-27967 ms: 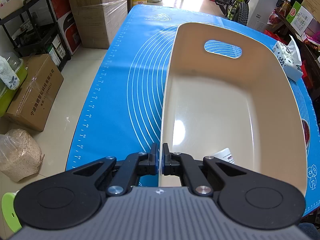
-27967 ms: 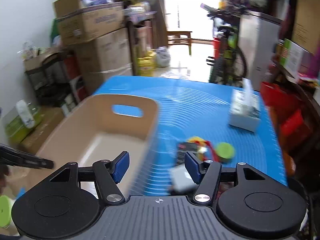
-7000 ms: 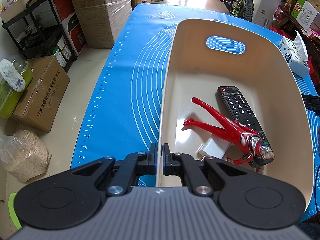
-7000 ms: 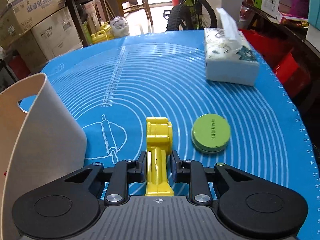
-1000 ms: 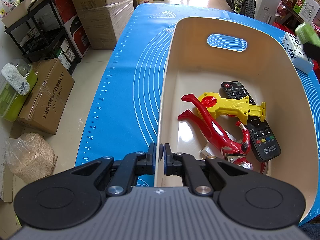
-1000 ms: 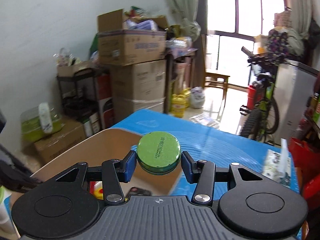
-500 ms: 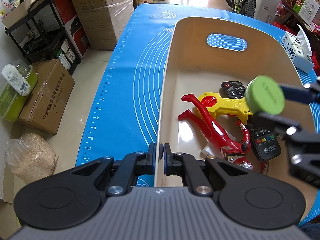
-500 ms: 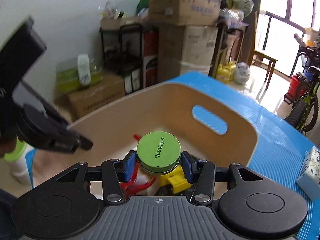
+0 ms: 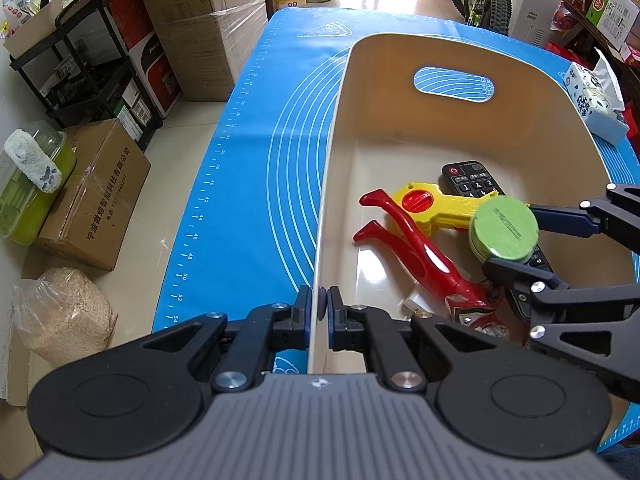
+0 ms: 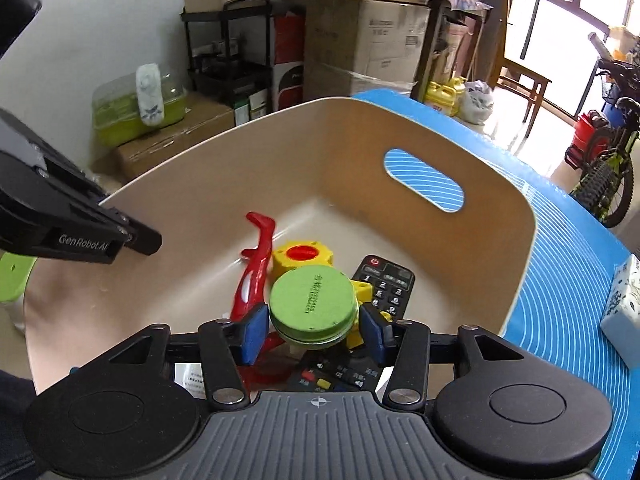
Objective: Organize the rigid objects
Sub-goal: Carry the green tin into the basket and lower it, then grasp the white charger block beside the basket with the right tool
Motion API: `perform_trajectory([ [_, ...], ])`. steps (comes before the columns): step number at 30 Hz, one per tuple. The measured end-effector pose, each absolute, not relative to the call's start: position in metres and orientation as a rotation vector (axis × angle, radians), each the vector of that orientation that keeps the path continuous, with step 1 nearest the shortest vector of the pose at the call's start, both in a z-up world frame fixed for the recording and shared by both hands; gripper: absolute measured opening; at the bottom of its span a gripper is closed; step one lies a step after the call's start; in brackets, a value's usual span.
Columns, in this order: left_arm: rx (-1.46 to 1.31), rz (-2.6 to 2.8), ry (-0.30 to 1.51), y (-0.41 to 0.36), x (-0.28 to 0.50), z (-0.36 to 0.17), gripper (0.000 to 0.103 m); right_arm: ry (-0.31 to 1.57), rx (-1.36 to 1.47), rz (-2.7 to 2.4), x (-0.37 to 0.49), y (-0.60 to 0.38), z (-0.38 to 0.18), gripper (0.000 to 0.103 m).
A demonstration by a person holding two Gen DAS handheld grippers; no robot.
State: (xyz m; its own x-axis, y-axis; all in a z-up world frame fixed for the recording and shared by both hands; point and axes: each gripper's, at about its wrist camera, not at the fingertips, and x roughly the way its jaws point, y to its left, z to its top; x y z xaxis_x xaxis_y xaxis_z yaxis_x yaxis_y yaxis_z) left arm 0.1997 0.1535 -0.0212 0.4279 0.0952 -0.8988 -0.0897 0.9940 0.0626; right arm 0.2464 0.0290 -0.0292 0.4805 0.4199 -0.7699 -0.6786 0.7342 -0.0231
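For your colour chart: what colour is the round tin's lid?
Green, clearest in the right wrist view: tin.

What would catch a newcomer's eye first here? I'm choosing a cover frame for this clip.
Probably the round green tin, between the right gripper fingers above the beige bin. Under it lie a red figure, a yellow toy and a black remote. The left gripper pinches the bin's near wall.
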Motion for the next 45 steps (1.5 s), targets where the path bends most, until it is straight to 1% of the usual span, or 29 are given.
perform_trajectory([
  [9,0.013,0.115,1.123,0.154,0.200,-0.020,0.009,0.777,-0.272,0.700,0.249,0.000,-0.004,0.064],
  [11,0.013,0.115,1.123,0.154,0.200,-0.021,0.009,0.755,-0.255,0.707,0.251,-0.014,0.006,0.065],
  [14,0.012,0.116,1.122,0.155,0.200,-0.021,0.009,0.709,-0.239,0.698,0.253,-0.040,0.024,0.070],
  [20,0.011,0.117,1.123,0.155,0.201,-0.022,0.009,0.682,-0.235,0.638,0.270,-0.095,0.040,0.073],
  [26,0.022,0.124,1.124,0.150,0.200,-0.023,0.010,0.755,-0.285,0.661,0.281,-0.125,0.009,0.074],
  [34,0.035,0.136,1.130,0.148,0.201,-0.023,0.011,0.766,-0.476,0.826,0.279,-0.115,-0.040,0.074],
  [41,0.052,0.146,1.132,0.145,0.201,-0.023,0.012,0.746,-0.556,0.958,0.282,-0.092,-0.054,0.074],
  [45,0.058,0.142,1.135,0.146,0.202,-0.023,0.012,0.758,-0.555,0.986,0.293,-0.089,-0.063,0.074],
])
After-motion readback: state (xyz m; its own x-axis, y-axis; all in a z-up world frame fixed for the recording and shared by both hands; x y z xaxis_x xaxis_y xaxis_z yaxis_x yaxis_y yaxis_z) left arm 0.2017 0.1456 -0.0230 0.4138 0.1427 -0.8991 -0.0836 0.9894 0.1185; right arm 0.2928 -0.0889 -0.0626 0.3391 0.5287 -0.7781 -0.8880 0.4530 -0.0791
